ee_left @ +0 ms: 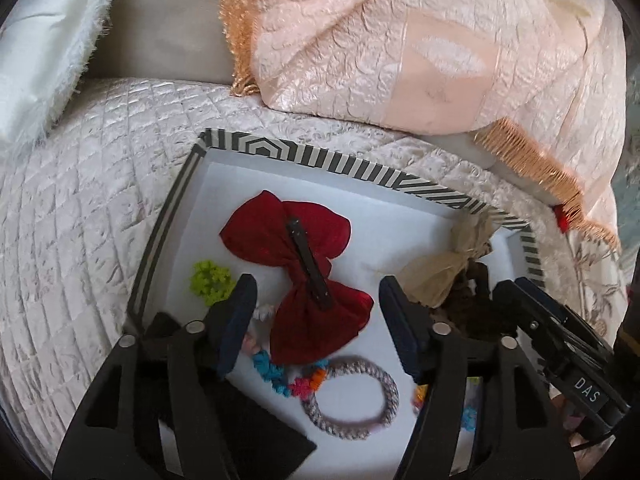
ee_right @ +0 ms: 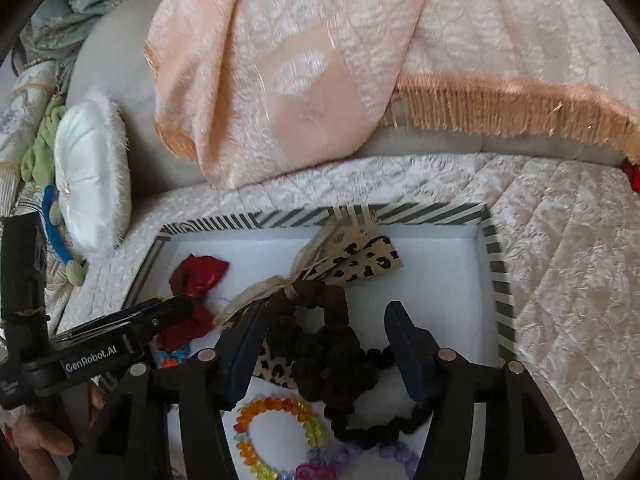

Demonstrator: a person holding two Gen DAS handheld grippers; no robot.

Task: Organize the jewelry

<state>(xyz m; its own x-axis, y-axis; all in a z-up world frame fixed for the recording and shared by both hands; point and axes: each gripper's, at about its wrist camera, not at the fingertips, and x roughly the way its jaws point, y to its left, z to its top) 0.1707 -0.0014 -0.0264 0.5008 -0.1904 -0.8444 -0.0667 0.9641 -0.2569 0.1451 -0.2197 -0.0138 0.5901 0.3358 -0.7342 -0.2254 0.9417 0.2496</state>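
Two grippers hang over the shallow white-floored box with the black-and-white striped rim (ee_left: 340, 162), which sits on a quilted cream bedspread (ee_left: 100, 184). My left gripper (ee_left: 316, 300) has its jaws spread wide with nothing between the pads; below the gap lies the dark red fabric bow with a black clip along its back (ee_left: 304, 268). Just left of the left finger sits a small lime-green scrunchie (ee_left: 210, 280), and nearer the camera lies a grey-pink braided hair ring (ee_left: 352, 396), touching a turquoise and pink band (ee_left: 280, 376).

My right gripper (ee_right: 324, 332) is also wide open and grips nothing. Between its fingers lies a dark brown scrunchie (ee_right: 320, 340) tied with a leopard-print ribbon and straw-coloured raffia (ee_right: 360, 260), and a black beaded bracelet (ee_right: 372, 428) curls below it. Closer to the lens rest an orange-and-yellow bead bracelet (ee_right: 276, 408) and a lilac one (ee_right: 384, 454). A peach fringed blanket (ee_right: 320, 60) is draped behind the box.
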